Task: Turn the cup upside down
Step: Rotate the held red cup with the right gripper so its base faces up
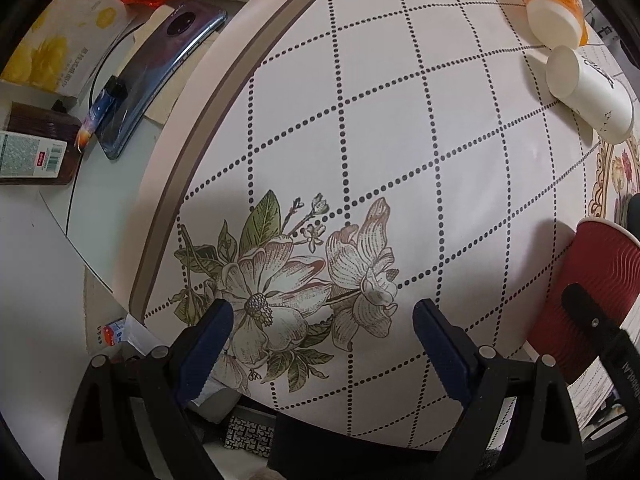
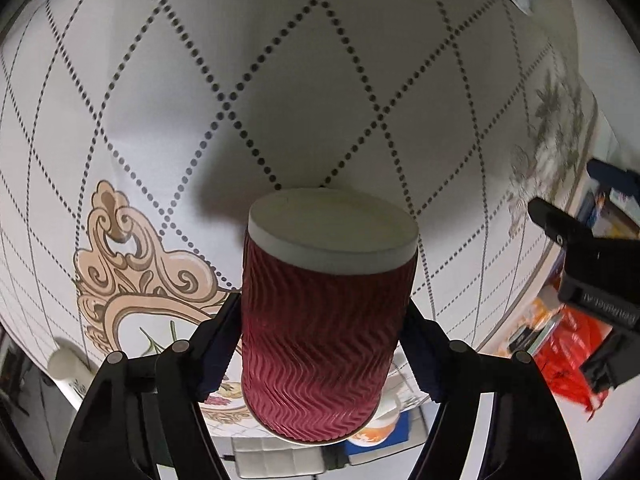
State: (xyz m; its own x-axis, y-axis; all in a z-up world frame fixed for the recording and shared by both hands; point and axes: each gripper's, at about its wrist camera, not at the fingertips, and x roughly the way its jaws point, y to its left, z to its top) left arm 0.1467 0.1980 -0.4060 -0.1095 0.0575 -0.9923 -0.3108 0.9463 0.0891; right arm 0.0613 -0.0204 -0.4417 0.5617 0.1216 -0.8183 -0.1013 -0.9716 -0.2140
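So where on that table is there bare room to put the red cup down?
The widest bare stretch is the dotted-grid cloth between the printed flowers and the two tipped cups at the far edge. The side shelf with the phone and boxes is crowded. The right claw holds the red cup.

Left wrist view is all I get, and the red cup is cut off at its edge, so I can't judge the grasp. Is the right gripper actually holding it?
Observer: Yes. The right gripper has its jaws shut on the red cup, one pressing each side of its ribbed wall.
Operator: Which end points forward?
Observer: Its closed white end points away from the camera, toward the tablecloth; the wider rim is nearest the camera.
Operator: What lies beyond it?
Observer: Plain dotted grid with the cup's shadow on it; a tan scroll ornament sits to the cup's left in that view.
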